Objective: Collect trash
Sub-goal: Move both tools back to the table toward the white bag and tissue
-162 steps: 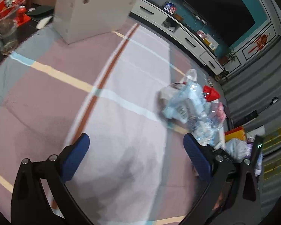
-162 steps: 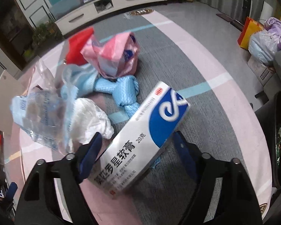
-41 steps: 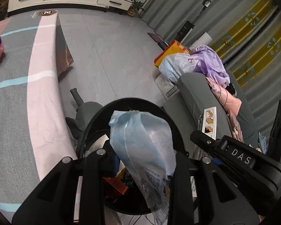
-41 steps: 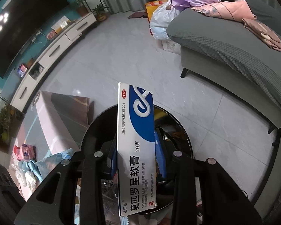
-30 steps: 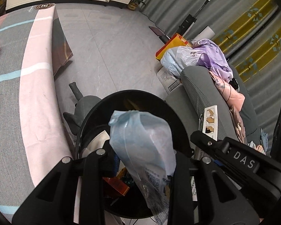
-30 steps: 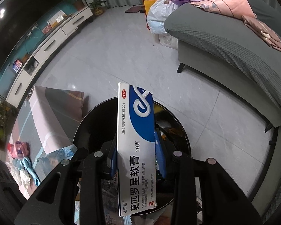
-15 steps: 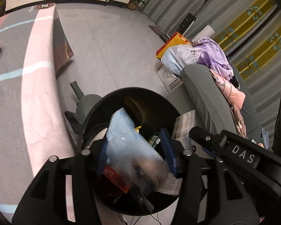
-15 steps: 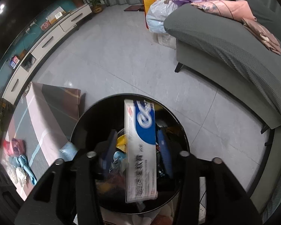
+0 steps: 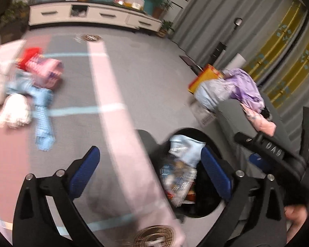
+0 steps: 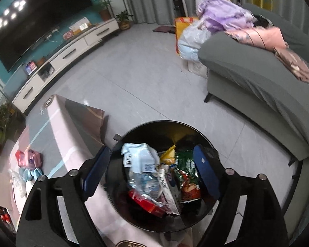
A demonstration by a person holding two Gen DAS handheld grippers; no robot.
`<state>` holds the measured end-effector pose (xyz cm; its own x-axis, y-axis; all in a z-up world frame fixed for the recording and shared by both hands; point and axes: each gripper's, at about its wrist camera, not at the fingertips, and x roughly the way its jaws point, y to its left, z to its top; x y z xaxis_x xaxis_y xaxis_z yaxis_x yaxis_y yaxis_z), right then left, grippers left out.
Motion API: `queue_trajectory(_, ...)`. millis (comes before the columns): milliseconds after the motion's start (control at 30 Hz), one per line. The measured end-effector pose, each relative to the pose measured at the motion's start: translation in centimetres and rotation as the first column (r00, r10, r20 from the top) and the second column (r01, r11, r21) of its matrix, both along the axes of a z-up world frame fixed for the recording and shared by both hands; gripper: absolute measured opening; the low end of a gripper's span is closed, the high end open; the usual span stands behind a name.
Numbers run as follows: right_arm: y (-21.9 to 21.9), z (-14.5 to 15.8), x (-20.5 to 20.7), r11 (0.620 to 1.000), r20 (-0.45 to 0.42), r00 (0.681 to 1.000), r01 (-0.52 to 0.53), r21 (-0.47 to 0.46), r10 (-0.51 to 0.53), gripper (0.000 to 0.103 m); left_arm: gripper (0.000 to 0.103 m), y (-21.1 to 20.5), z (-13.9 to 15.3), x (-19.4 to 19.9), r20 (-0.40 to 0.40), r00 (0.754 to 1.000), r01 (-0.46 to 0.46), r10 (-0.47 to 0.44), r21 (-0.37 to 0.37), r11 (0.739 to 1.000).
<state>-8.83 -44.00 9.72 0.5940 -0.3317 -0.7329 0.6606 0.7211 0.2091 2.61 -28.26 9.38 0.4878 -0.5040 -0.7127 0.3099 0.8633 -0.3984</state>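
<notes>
Left wrist view: the left tool [image 9: 150, 164] has just been opening and its blue pads stand wide apart with nothing pressed between them. Its left pad hangs over the striped cloth of the bench [image 9: 121, 94]; its right pad hangs over the black bin [image 9: 195, 132], which stands beside the bench edge. A pale blue plastic bag [image 9: 185, 146] lies on top of the wrappers inside the bin. Farther off on the bench, blurred, lies more trash: a pink packet [image 9: 49, 72], a red item [image 9: 31, 53], a light blue knotted bag [image 9: 42, 107] and white crumpled plastic [image 9: 14, 111]. At the right edge part of the right tool's black body is seen, with a hand [image 9: 296, 216] below it.

Right wrist view: the right tool [image 10: 150, 173] has also just been opening; its pads are spread to either side of the bin [image 10: 134, 131] mouth and grip nothing. Inside the bin lie the pale blue bag [image 10: 140, 158], a white ointment box [image 10: 171, 191] leaning on its edge, a green packet [image 10: 185, 164] and a red wrapper [image 10: 146, 203]. A grey sofa [image 10: 247, 78] stands beyond on the tiled floor.
</notes>
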Motion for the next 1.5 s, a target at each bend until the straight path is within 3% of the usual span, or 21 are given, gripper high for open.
queue_trajectory(200, 4.6, 2.1, 1.4, 0.994, 0.061, 0.994, -0.08, -0.078, 0.085, 0.095, 0.1, 9.6, 0.7, -0.8, 0.037, 0.989, -0.143, 0.142, 0.025, 0.989)
queue_trajectory(467, 12.1, 3.2, 4.6, 0.972, 0.16, 0.961, -0.21, -0.105, 0.225, 0.097, 0.1, 23.1, -0.8, -2.6, 0.028, 0.939, -0.344, 0.344, 0.125, 0.93)
queue_trajectory(700, 20.1, 0.7, 8.3, 0.897, 0.139, 0.893, -0.403, -0.181, 0.429, 0.097, 0.1, 30.2, -3.0, -3.2, -0.007, 0.887, -0.458, 0.462, 0.106, 0.882)
queue_trajectory(833, 22.9, -1.2, 9.8, 0.865, 0.114, 0.861, -0.48, -0.144, 0.496, 0.097, 0.1, 31.8, -3.6, -3.0, 0.004, 0.861, -0.505, 0.509, 0.12, 0.855)
queue_trajectory(1000, 25.7, -3.4, 11.0, 0.839, 0.059, 0.841, -0.528, -0.131, 0.538, 0.097, 0.1, 32.8, -4.6, -2.6, -0.041, 0.854, -0.513, 0.519, 0.102, 0.852)
queue_trajectory(1200, 27.6, -5.3, 11.1, 0.815, 0.015, 0.822, -0.563, -0.134, 0.57, 0.097, 0.1, 32.8, -4.9, -2.7, -0.069, 0.856, -0.506, 0.512, 0.084, 0.858)
queue_trajectory(1300, 28.4, -5.9, 11.1, 0.803, -0.01, 0.812, -0.58, -0.136, 0.584, 0.097, 0.1, 32.4, -4.9, -2.8, -0.071, 0.869, -0.483, 0.489, 0.085, 0.871)
queue_trajectory(1500, 28.6, -7.0, 11.5, 0.801, -0.047, 0.811, -0.585, -0.126, 0.584, 0.097, 0.1, 32.7, -5.3, -2.7, -0.094, 0.864, -0.489, 0.494, 0.077, 0.869)
